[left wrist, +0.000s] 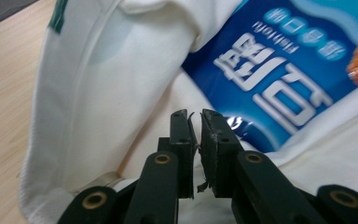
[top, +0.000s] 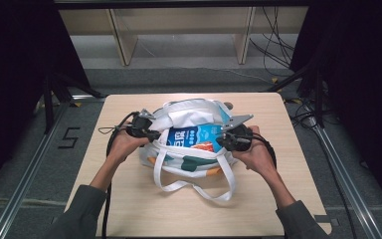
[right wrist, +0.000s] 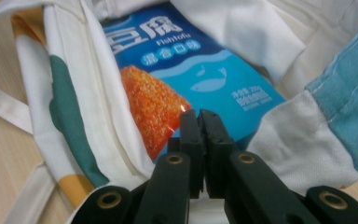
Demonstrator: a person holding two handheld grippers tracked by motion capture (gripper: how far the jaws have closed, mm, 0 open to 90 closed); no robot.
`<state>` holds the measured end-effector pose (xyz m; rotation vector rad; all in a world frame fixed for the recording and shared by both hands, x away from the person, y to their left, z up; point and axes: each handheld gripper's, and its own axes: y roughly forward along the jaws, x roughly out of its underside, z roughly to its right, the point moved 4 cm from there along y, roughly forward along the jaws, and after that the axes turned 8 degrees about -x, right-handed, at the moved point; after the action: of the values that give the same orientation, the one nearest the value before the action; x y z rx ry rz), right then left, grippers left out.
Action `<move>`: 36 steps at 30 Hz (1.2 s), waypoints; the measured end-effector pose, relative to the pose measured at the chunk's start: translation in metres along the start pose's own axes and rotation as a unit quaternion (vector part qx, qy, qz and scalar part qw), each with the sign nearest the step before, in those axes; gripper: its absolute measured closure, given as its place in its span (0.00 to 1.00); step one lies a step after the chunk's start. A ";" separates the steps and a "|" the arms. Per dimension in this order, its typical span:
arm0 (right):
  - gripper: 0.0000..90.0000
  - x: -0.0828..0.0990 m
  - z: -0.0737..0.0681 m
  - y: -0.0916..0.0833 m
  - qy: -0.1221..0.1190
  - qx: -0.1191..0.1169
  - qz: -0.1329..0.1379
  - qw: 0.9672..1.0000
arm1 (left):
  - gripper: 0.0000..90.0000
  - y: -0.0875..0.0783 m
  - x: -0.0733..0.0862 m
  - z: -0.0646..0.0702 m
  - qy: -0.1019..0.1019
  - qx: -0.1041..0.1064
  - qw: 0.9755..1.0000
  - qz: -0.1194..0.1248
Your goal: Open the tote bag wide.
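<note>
The blue snack packet (top: 195,138) already lies inside the white tote bag (top: 191,115) at mid-table. My left tongs (left wrist: 195,114) stand a sliver apart, empty; my right tongs (right wrist: 198,113) are pressed together, empty. What's left, I judge: tidying the bag's mouth.

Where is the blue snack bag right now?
The blue snack bag lies inside the open white tote bag at the middle of the table in the high view, between the two grippers.

One bag (top: 191,142) was counted on one bench (top: 129,199), with one blue snack packet (top: 194,137) inside it. Two claws were counted, the left claw (top: 154,135) and the right claw (top: 225,140).
</note>
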<state>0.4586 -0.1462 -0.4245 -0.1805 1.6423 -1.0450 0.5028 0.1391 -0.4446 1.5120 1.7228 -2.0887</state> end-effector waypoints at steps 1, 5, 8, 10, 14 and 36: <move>0.99 -0.001 0.000 -0.002 0.002 -0.005 -0.005 1.000 | 0.89 -0.001 -0.001 0.002 -0.003 0.002 1.000 0.010; 0.98 0.000 -0.003 -0.009 0.000 -0.005 0.020 1.000 | 0.85 -0.010 -0.002 0.009 -0.005 0.012 1.000 0.028; 0.96 0.002 -0.002 -0.012 -0.001 -0.002 0.029 1.000 | 0.82 -0.015 -0.001 0.012 -0.002 0.016 0.999 0.038; 0.95 0.003 -0.002 -0.013 0.001 -0.003 0.033 0.999 | 0.81 -0.019 0.001 0.014 -0.010 0.018 0.999 0.043; 0.93 0.008 0.001 -0.018 0.011 -0.007 0.053 0.999 | 0.78 -0.030 0.006 0.012 -0.015 0.025 0.998 0.057; 0.84 0.020 0.002 -0.035 0.024 -0.001 0.075 0.997 | 0.67 -0.047 0.017 0.025 -0.041 0.052 0.993 0.098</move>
<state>0.4397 -0.1804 -0.4146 -0.0325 1.6732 -0.9394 0.4508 0.1466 -0.4240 1.5287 1.3964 -2.1345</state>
